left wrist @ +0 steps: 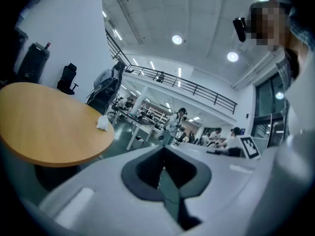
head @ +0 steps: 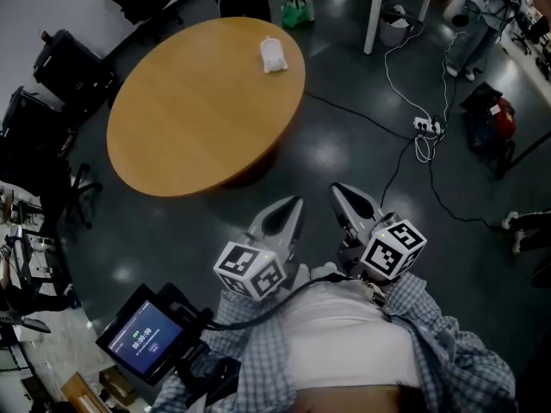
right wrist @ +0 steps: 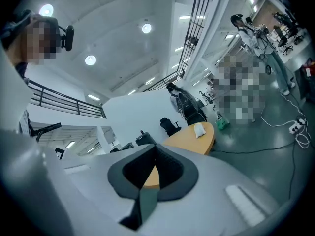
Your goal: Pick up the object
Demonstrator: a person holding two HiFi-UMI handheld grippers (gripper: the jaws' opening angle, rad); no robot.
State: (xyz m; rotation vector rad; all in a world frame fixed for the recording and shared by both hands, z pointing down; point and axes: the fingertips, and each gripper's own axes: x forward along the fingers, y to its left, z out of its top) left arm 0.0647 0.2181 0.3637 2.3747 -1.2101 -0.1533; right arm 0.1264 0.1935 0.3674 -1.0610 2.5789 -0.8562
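Evidently left gripper (head: 295, 205) and right gripper (head: 338, 190) pressed together, empty; white object (head: 273, 55) on table (head: 198, 110)

The object (head: 273, 55) on the table (head: 198, 119) is a white lump too small in every view to tell what it is. In the right gripper view much of the table is hidden behind the right gripper (right wrist: 154, 149). The screen (head: 145, 338) at the lower left carries print too small to read, a person (head: 482, 7) at the top right is cut off by the edge, and the black shapes (head: 73, 67) along the left are too dark to make out.
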